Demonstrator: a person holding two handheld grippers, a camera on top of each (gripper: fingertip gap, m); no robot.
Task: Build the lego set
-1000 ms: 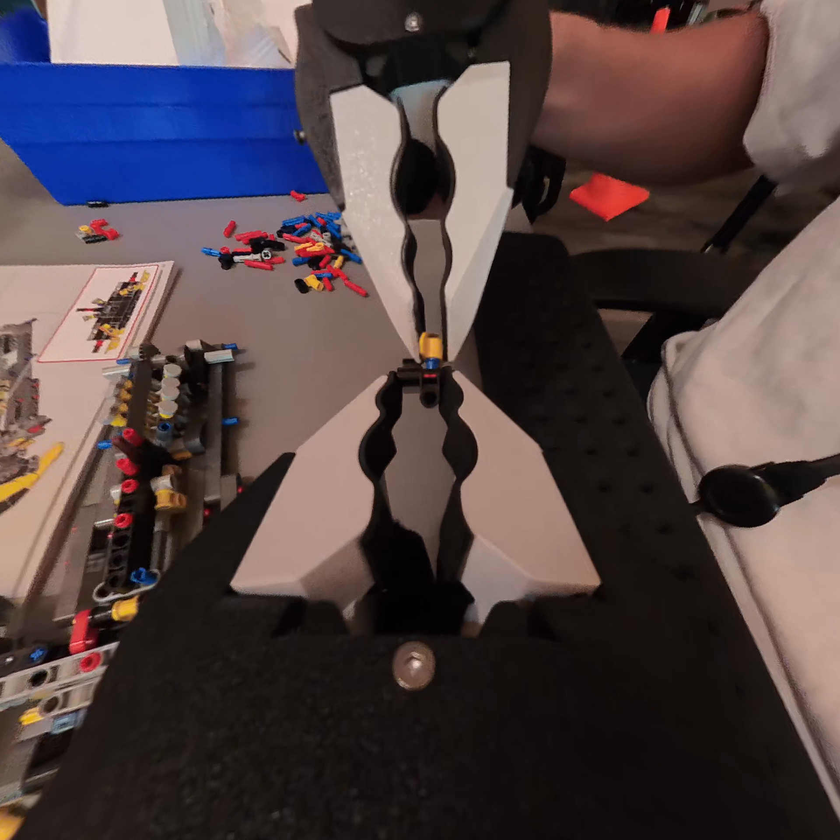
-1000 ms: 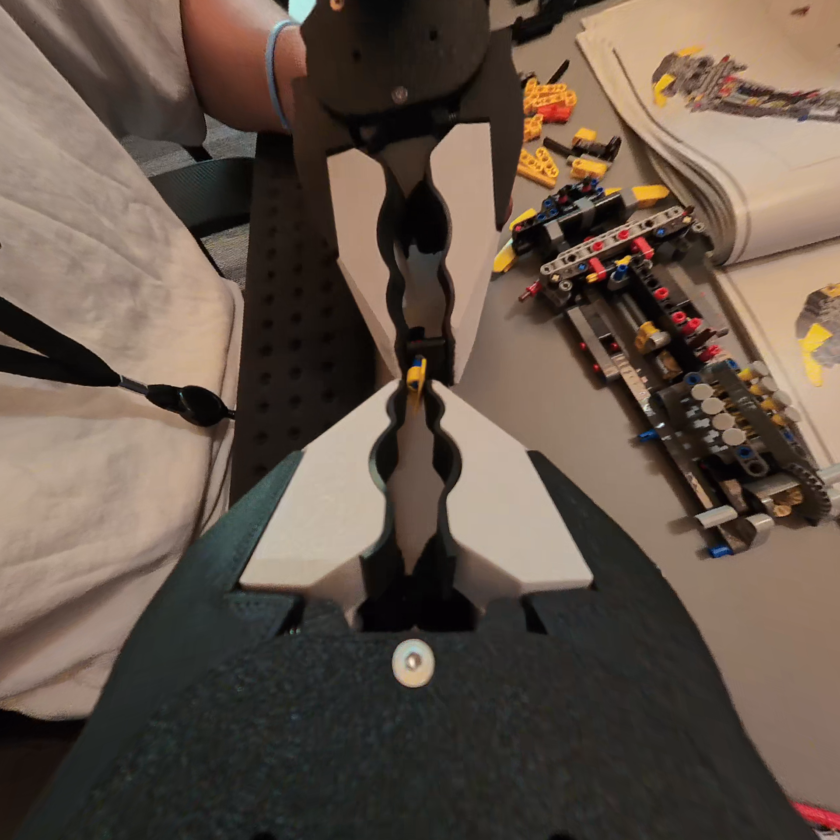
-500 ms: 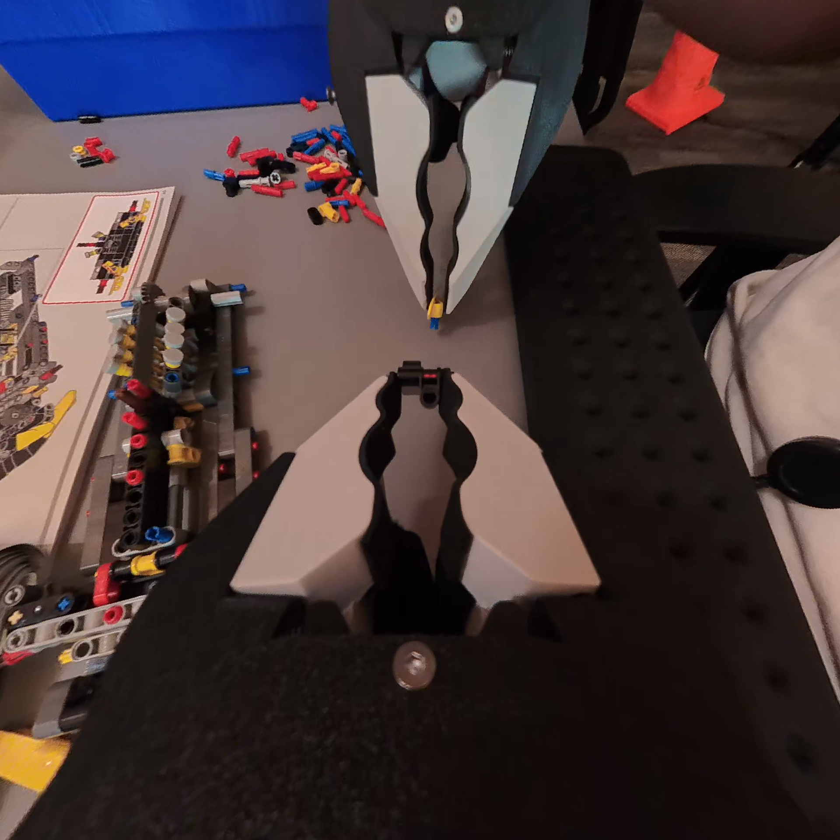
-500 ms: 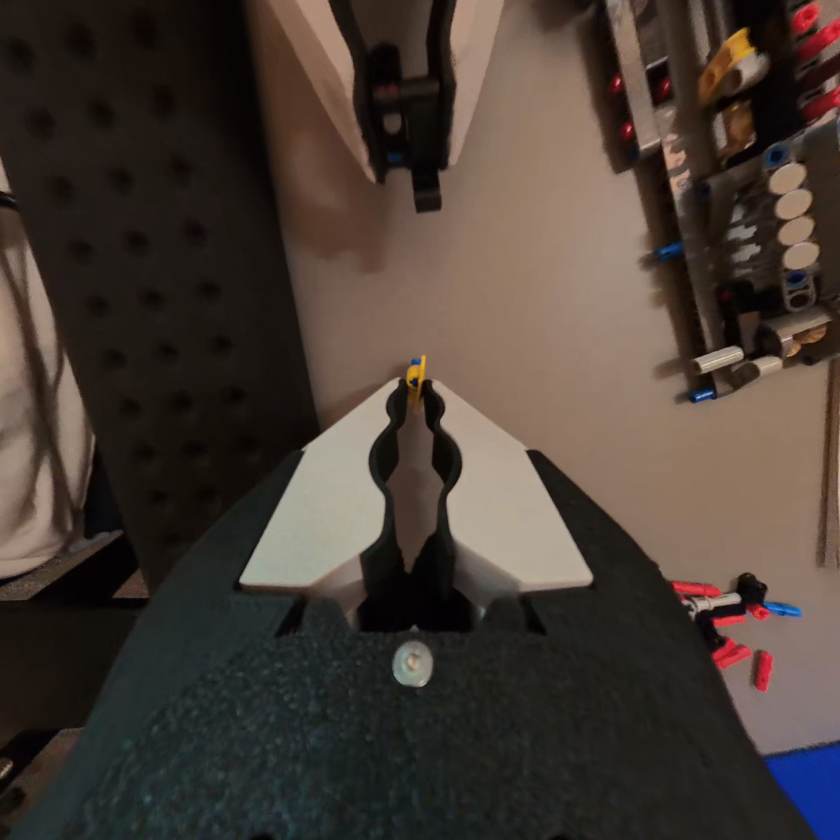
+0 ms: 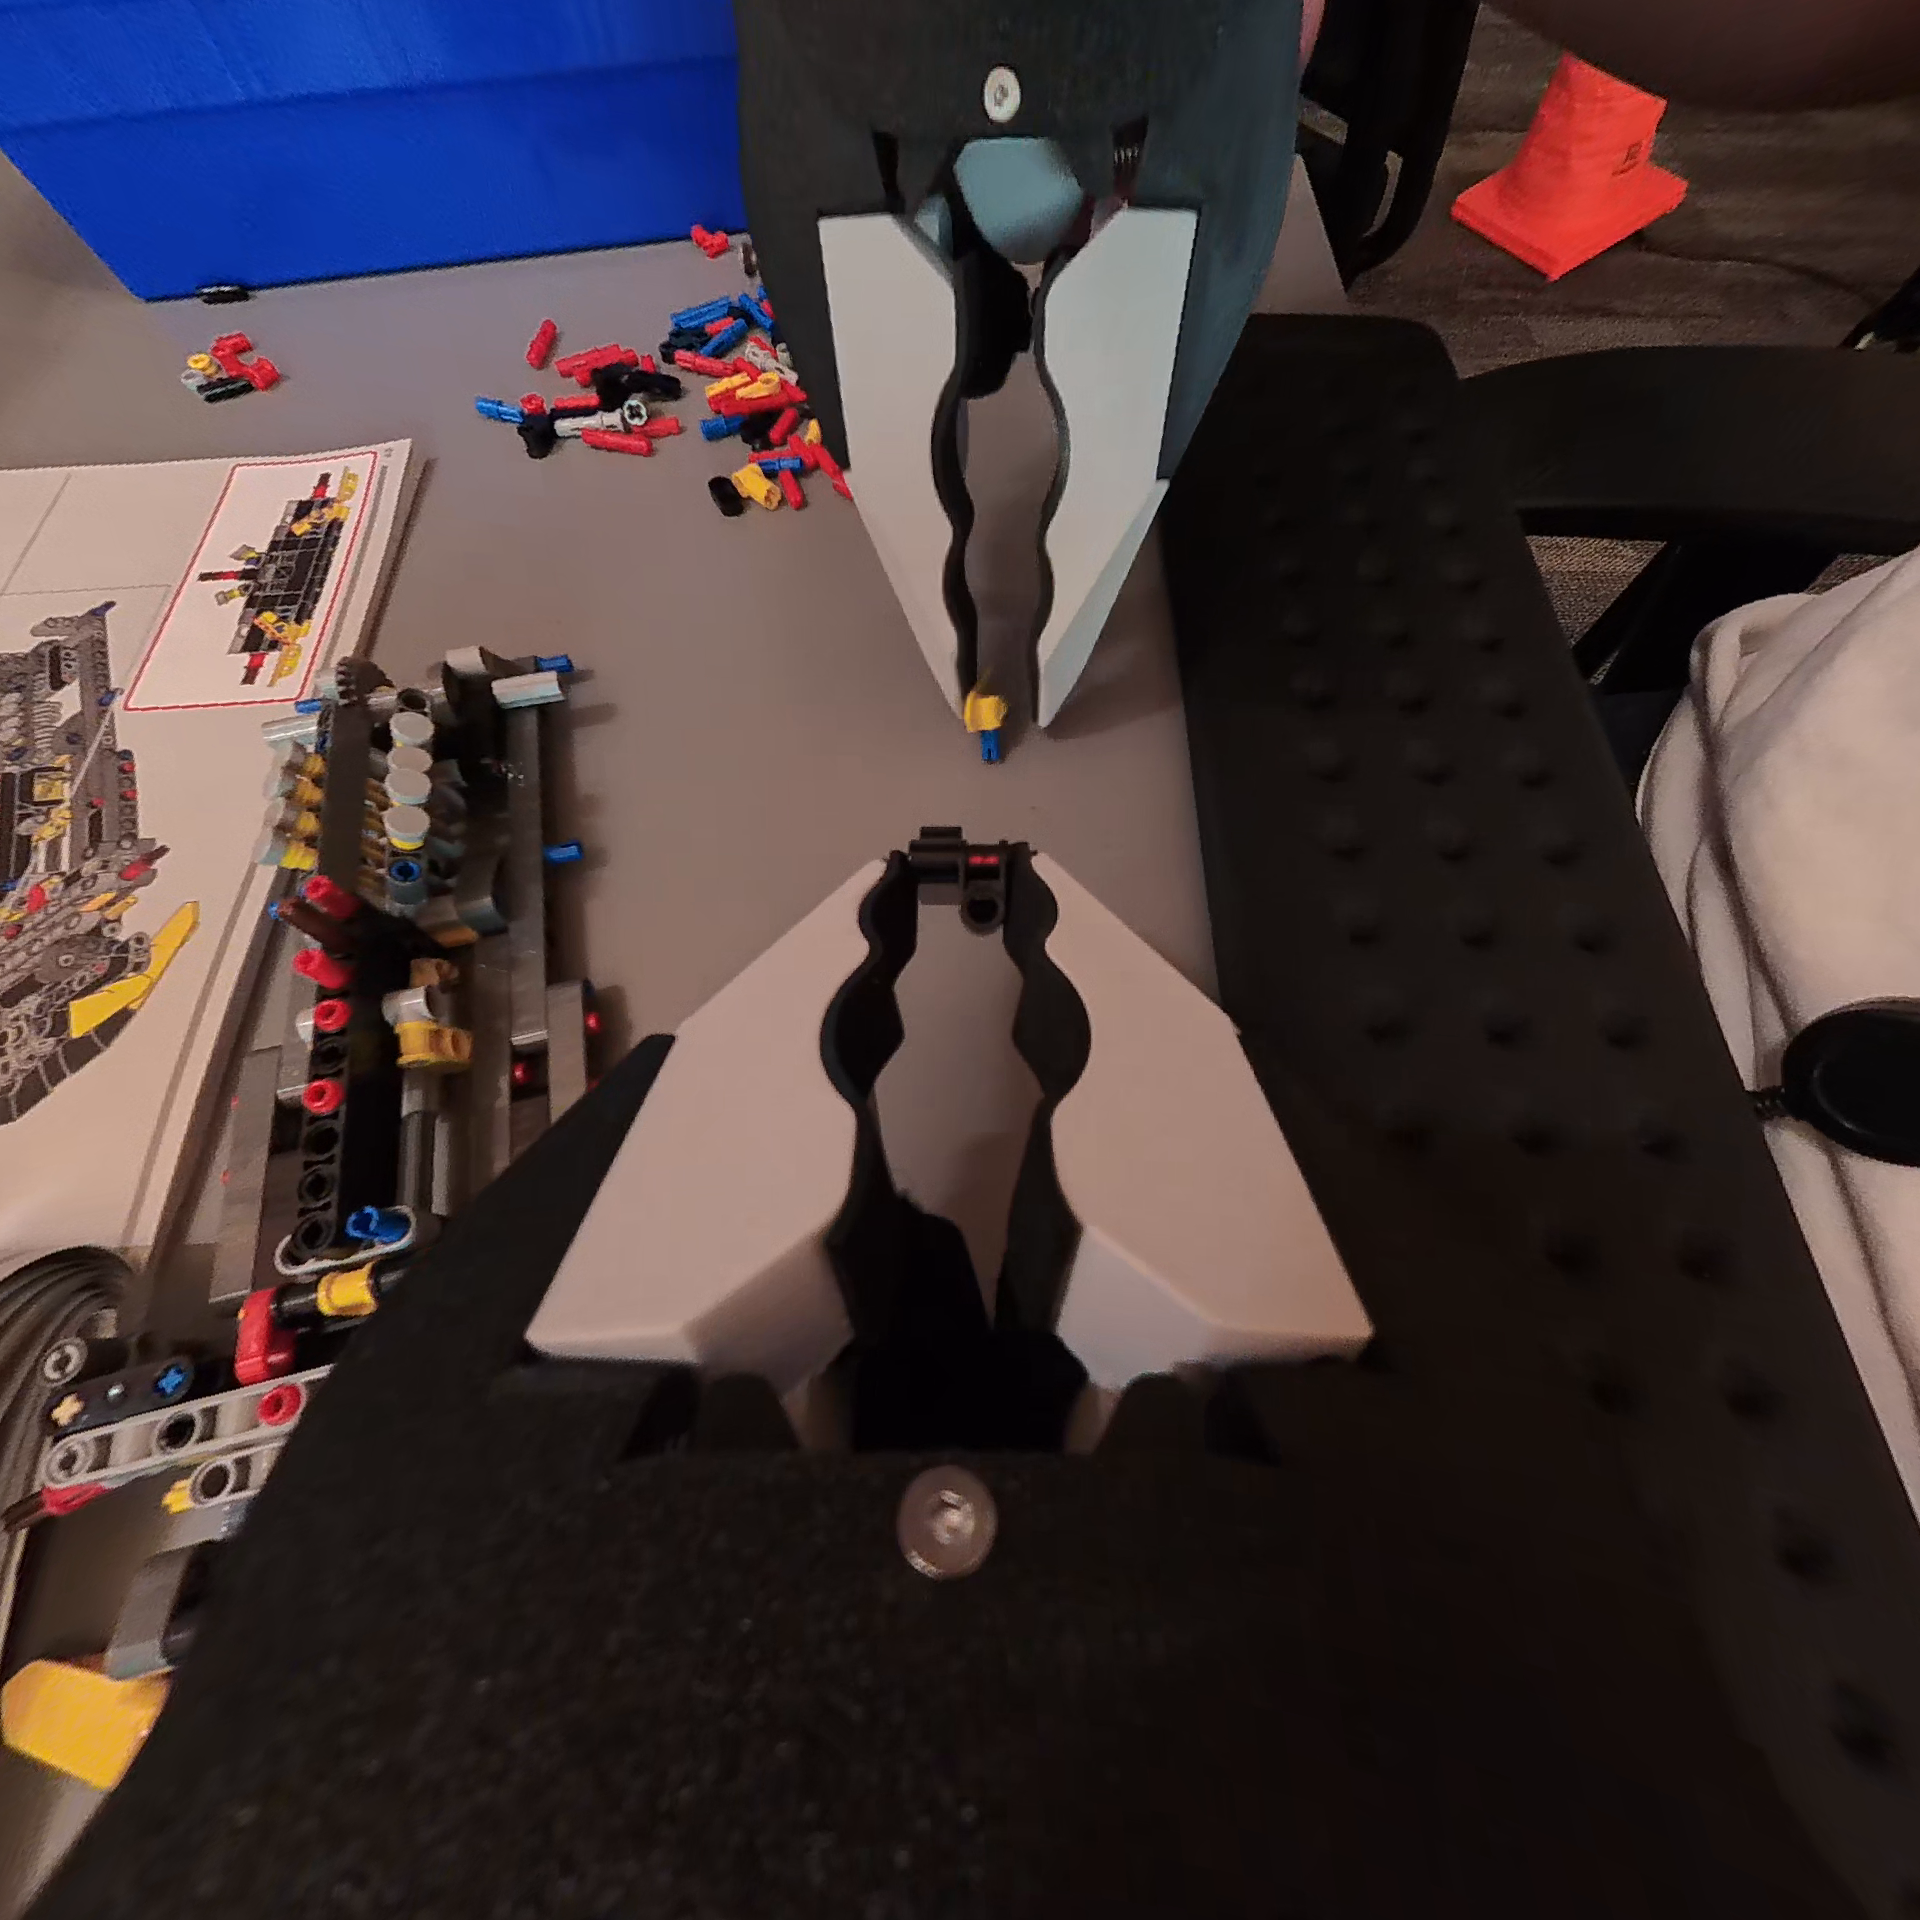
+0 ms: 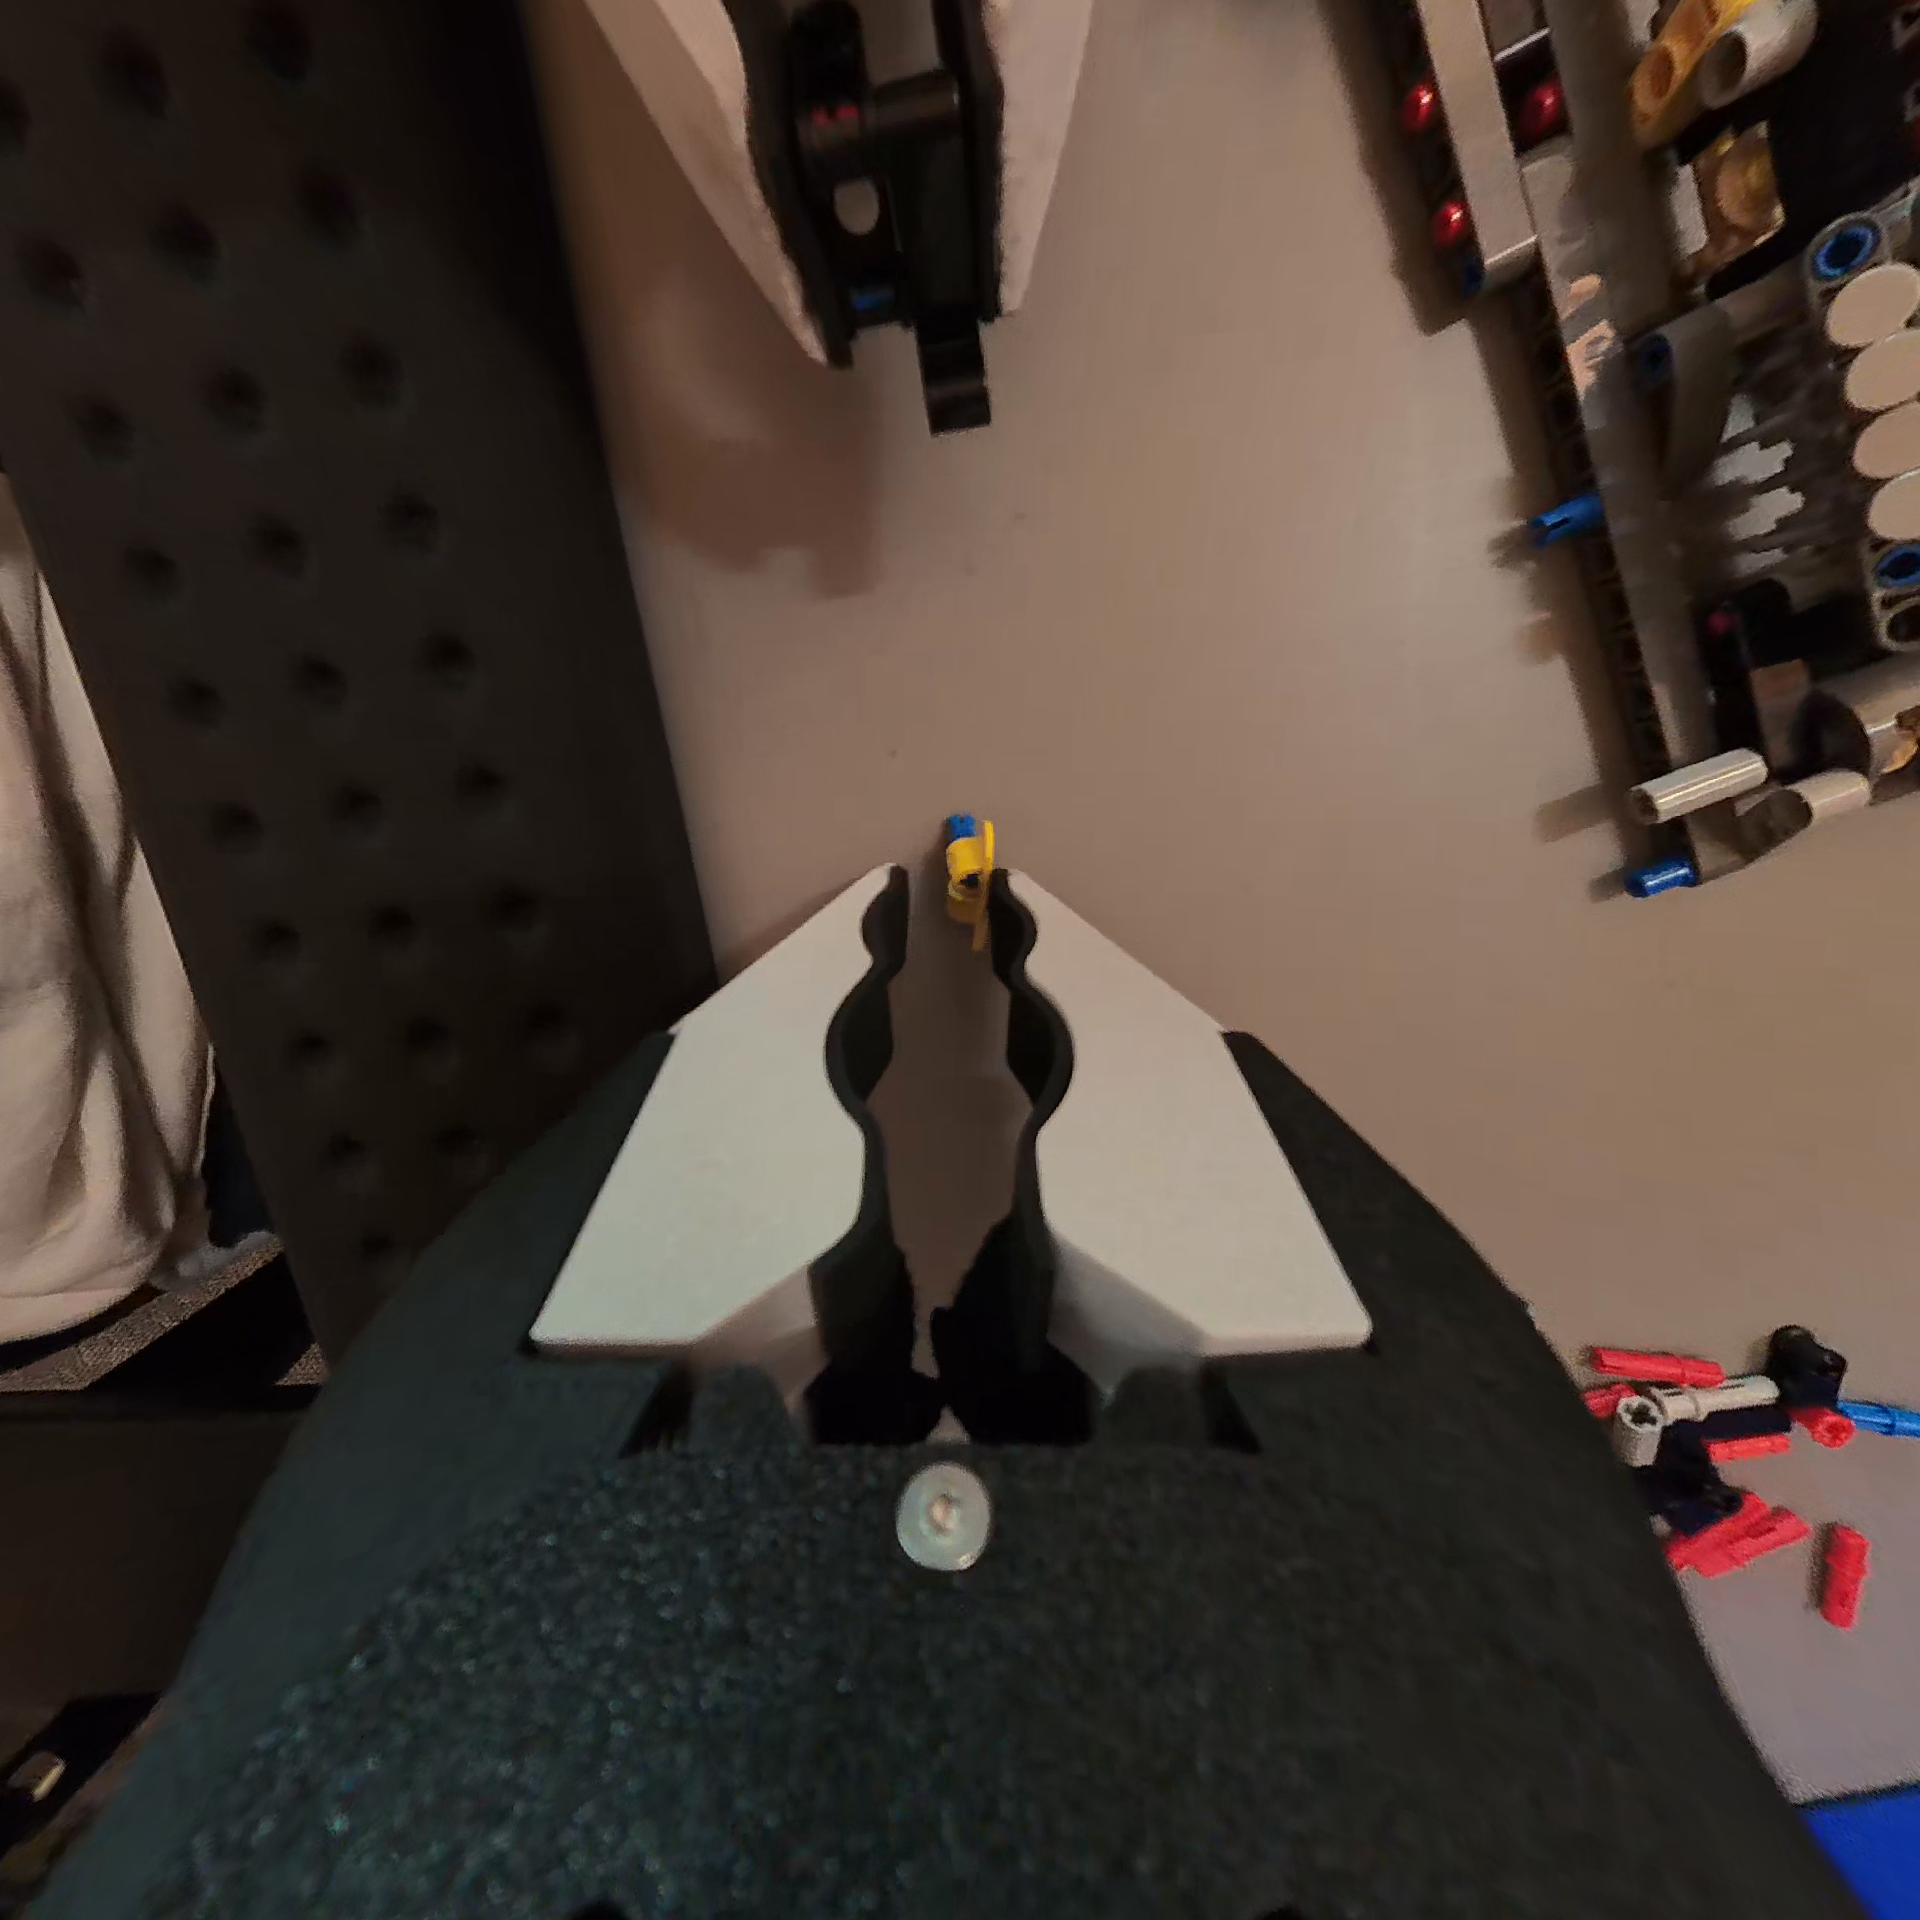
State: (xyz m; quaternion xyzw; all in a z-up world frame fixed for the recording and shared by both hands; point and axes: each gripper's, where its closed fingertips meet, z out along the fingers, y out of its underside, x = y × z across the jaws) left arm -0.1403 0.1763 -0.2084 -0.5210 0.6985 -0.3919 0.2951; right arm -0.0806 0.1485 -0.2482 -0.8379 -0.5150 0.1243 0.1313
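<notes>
My left gripper [image 5: 961,862] is shut on a small black connector piece [image 5: 966,883] with red pins, held above the grey table [image 5: 727,675]. It also shows at the top of the right wrist view [image 6: 914,343], with the black piece [image 6: 951,374] sticking out. My right gripper [image 6: 948,878] points down at the table with its jaws slightly apart. A small yellow piece with a blue pin [image 6: 968,862] sits at its tips, against one finger and clear of the other. In the left wrist view the right gripper [image 5: 997,717] stands just beyond mine, with the yellow piece [image 5: 982,717] at its tip.
The partly built model [image 5: 416,935] lies left of the grippers, beside an open instruction booklet [image 5: 156,727]. Loose pins [image 5: 675,405] lie near a blue bin [image 5: 364,135]. A black perforated pad [image 5: 1455,831] borders the table. An orange cone [image 5: 1569,197] stands behind. Tip to tip, the grippers are about 8 cm apart.
The grippers were tip to tip a second ago and have moved apart. The right gripper went down to the table with the yellow piece, and its jaws have opened a little.
</notes>
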